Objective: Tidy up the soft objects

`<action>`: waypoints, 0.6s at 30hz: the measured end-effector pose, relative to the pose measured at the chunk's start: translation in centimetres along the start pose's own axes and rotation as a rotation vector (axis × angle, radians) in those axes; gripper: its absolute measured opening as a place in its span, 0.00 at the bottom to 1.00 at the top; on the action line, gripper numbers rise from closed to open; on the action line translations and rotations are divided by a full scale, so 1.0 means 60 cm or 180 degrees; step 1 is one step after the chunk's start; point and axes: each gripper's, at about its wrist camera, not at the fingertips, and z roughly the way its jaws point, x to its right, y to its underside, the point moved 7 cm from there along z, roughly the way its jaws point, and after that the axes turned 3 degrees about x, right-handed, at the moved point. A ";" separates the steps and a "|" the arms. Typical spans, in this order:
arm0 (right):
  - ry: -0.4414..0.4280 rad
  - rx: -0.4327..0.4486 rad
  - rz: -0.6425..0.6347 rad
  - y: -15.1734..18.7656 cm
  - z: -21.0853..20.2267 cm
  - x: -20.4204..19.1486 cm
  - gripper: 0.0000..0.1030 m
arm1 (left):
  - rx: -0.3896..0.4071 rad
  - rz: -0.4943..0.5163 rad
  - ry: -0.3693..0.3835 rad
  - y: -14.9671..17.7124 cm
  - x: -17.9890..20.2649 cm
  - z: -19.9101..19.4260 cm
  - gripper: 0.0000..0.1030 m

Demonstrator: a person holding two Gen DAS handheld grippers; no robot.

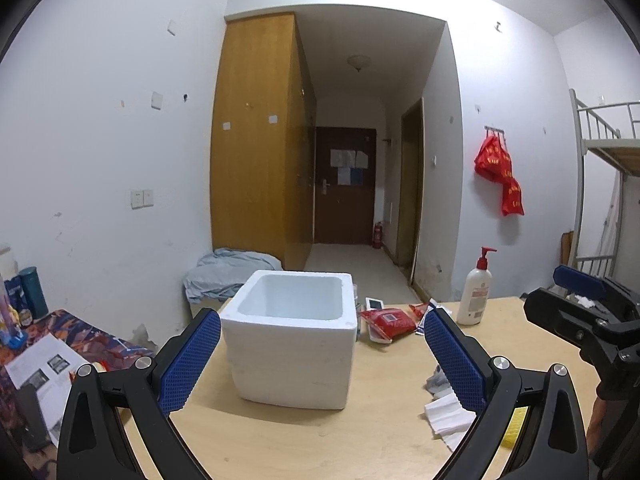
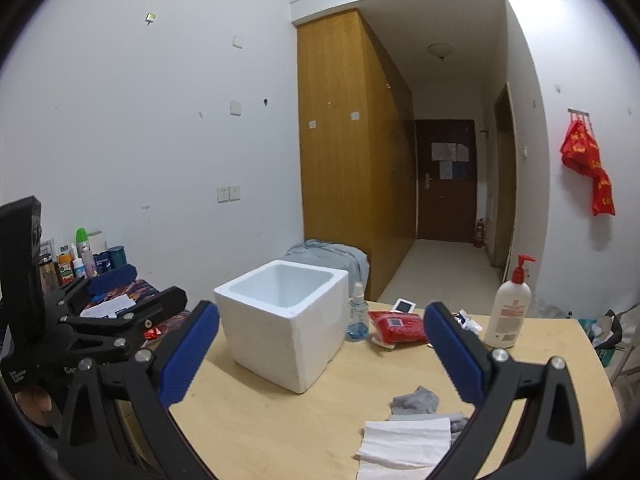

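Note:
A white foam box [image 1: 294, 336] stands open-topped on the wooden table [image 1: 320, 440]; it also shows in the right wrist view [image 2: 284, 320]. Its visible inside is bare. A white paper tissue [image 2: 404, 442] and a grey sock [image 2: 416, 400] lie on the table to the right of the box. The tissue [image 1: 446, 418] also shows in the left wrist view, with the crumpled sock [image 1: 438, 380] partly hidden behind my finger. My left gripper [image 1: 320, 356] is open and empty, facing the box. My right gripper [image 2: 320, 354] is open and empty above the table.
A red packet [image 2: 396, 326], a small white device [image 2: 404, 305], a blue spray bottle [image 2: 357, 316] and a white pump bottle [image 2: 508, 312] stand behind the box. Bottles and papers crowd a patterned surface at left [image 2: 112, 304]. A bunk bed frame [image 1: 600, 152] is at right.

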 end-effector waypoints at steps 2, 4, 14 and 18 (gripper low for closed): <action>0.0031 0.0006 0.0031 0.009 -0.005 0.003 1.00 | 0.0075 -0.0021 -0.0020 0.008 0.003 -0.009 0.99; 0.0041 0.0018 0.0048 0.017 -0.010 0.005 1.00 | 0.0122 -0.0044 -0.0022 0.013 0.005 -0.013 0.99; 0.0431 0.0157 0.0139 0.077 -0.046 0.037 1.00 | 0.0087 -0.0051 0.0111 0.081 0.035 -0.028 0.99; 0.0624 0.0223 0.0178 0.103 -0.064 0.053 1.00 | 0.0124 -0.0034 0.0083 0.098 0.040 -0.035 0.99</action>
